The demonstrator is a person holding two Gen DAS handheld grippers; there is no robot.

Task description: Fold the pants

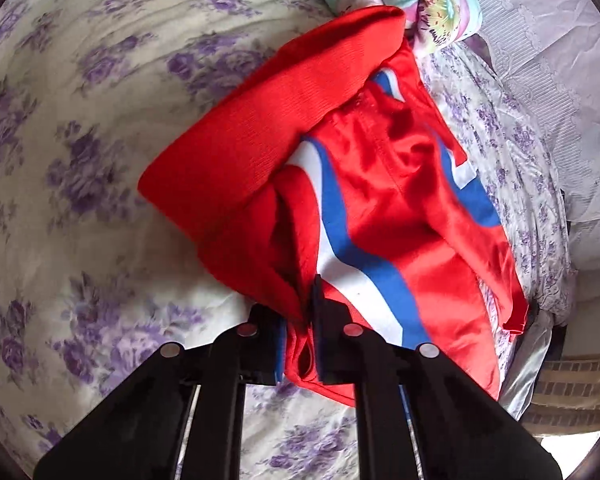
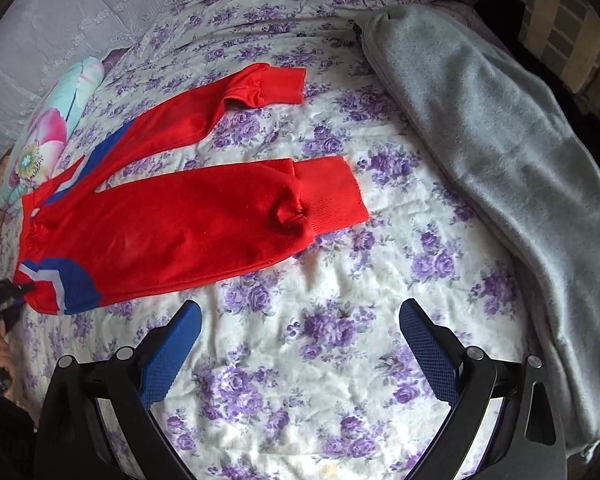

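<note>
Our red fleece pants with blue-and-white stripes are lying lengthwise across the purple-flowered bed sheet, cuffs pointing toward the grey blanket. Our left claw is pinching the waistband; our right claw is hanging wide above bare sheet.

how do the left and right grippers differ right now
The left gripper has its jaws shut on the waist end of the red pants; the right gripper has its jaws wide open and holds nothing. The left one is in contact with the cloth, while the right one hangs over the bare flowered bedsheet, apart from the pants. Both have black frames with blue pads.
</note>
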